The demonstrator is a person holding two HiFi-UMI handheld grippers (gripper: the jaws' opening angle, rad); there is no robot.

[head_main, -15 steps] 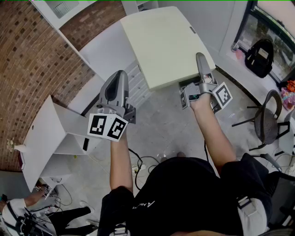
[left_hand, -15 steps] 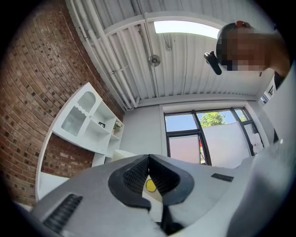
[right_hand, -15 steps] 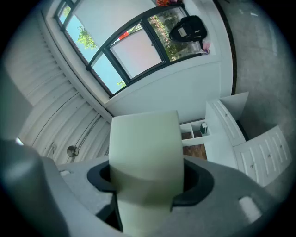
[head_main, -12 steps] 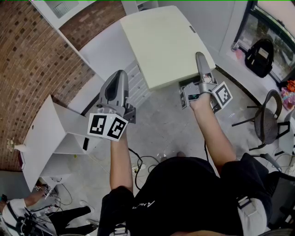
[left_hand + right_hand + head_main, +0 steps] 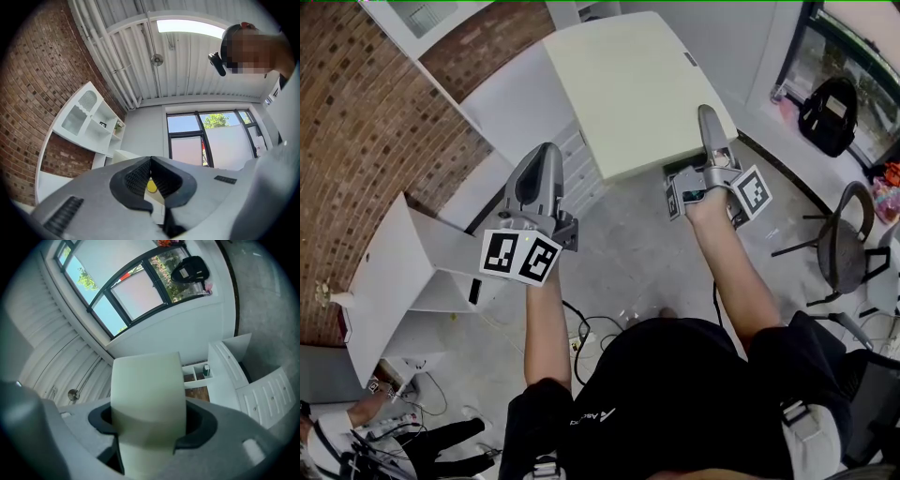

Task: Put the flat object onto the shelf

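Flat board (image 5: 628,89): pale cream-green, plain rectangle, small dark tag on one edge. Your right claw (image 5: 707,117) clamps its near edge, board filling gap between pads. Board held up and right of white shelf (image 5: 389,272), well apart. Your left claw (image 5: 542,155) pinched closed, empty, between shelf and board. Versus half second back: board, both claws unmoved.

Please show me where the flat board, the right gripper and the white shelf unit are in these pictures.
flat board (image 5: 628,89): head view, middle of its top face.
right gripper (image 5: 706,117): head view, its tips at the board's edge.
white shelf unit (image 5: 389,277): head view, its broad outer panel.
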